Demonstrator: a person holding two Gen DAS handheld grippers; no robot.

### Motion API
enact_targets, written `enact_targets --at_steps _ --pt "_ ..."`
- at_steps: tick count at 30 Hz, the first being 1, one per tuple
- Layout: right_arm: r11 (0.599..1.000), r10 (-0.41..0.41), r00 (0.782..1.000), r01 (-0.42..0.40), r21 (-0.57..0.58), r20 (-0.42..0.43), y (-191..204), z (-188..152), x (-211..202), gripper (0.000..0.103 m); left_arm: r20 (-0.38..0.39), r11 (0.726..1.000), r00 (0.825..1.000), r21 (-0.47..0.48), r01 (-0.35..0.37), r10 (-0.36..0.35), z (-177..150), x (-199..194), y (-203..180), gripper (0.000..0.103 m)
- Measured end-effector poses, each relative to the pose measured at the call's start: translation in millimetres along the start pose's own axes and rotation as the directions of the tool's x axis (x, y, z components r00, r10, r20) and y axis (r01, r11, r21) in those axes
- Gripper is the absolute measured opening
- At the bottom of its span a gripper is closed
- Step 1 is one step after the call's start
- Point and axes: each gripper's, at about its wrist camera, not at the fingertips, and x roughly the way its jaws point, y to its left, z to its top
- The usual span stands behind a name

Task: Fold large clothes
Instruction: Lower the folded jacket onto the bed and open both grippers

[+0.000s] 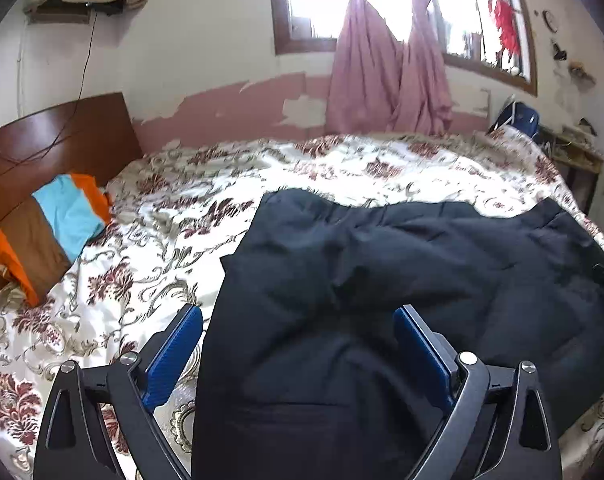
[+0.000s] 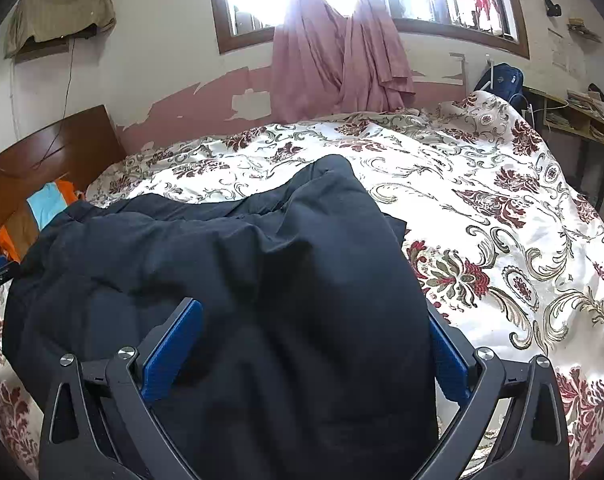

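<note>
Dark garment (image 1: 402,280) lies rumpled on the floral bedspread (image 1: 162,240), spreading from centre toward 3 o'clock in the left view, centre toward 9 o'clock in the right. Left tool (image 1: 298,344) spread wide, pinching nothing; cloth lies between its blue pads (image 1: 170,356) without being pressed. Right tool (image 2: 314,340) likewise spread (its far pad half hidden by fabric). Judgement: a fold looks laid. Next, pick matching edges, pinch both layers, lift evenly, keep hems aligned.
</note>
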Motion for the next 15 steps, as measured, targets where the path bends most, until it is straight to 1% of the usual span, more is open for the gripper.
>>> enact_targets --at_steps 4,7,8,10,15 --pt "0.999 -0.037 0.998 0.038 -0.013 0.043 3.9 0.3 -10.7 0.101 0.051 1.000 0.998 -0.010 0.023 -0.022 3.7 -13.3 -6.8 0.098" --pt "0.998 -0.042 0.995 0.047 -0.048 0.092 9.9 2.8 -24.9 0.101 0.075 0.999 0.996 -0.009 0.045 -0.044 5.2 -21.7 -13.7 0.099" --pt "0.997 -0.040 0.994 0.047 -0.064 0.102 13.4 4.6 -29.2 0.101 0.081 0.999 0.995 -0.007 0.053 -0.053 5.1 -23.9 -16.5 0.099" --pt "0.994 -0.033 0.991 0.045 -0.094 0.129 21.5 6.5 -39.9 0.101 0.100 0.996 0.991 -0.003 0.092 -0.091 3.8 -32.0 -23.6 0.100" --pt "0.990 0.001 0.983 0.026 -0.141 0.186 44.2 9.5 -68.1 0.101 0.130 0.990 0.982 0.005 0.139 -0.138 -0.2 -47.2 -40.0 0.101"
